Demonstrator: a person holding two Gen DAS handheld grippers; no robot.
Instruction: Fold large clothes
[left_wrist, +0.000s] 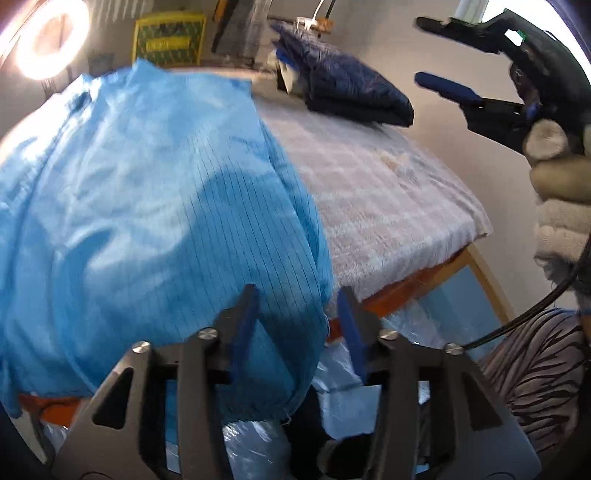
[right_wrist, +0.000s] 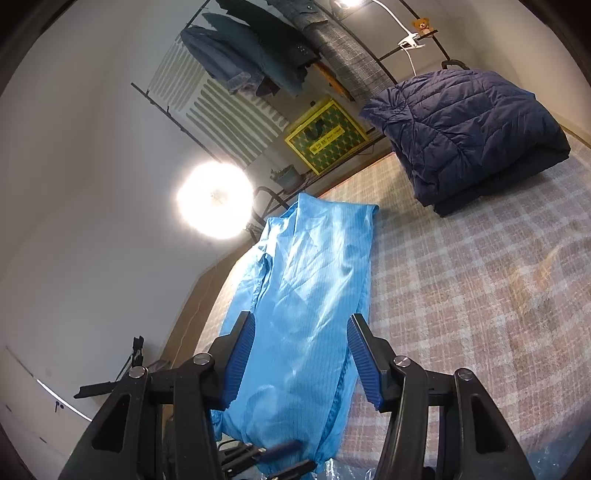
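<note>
A light blue pinstriped garment (left_wrist: 140, 206) lies lengthwise on the checked bed cover (left_wrist: 388, 192), folded into a long strip, with its hem hanging over the near edge. In the right wrist view the garment (right_wrist: 306, 280) stretches away from me. My left gripper (left_wrist: 297, 299) is open at the hem, holding nothing; its fingers also show at the bottom of the right wrist view (right_wrist: 284, 458). My right gripper (right_wrist: 301, 328) is open and empty above the garment. It also shows raised at the upper right of the left wrist view (left_wrist: 428, 48).
A folded dark navy quilted jacket (right_wrist: 469, 129) lies at the far side of the bed. A bright ring light (right_wrist: 214, 199) stands beside the bed. A clothes rack (right_wrist: 258, 62) and a yellow box (right_wrist: 325, 133) stand behind. Plastic-wrapped items (left_wrist: 340, 398) lie under the bed edge.
</note>
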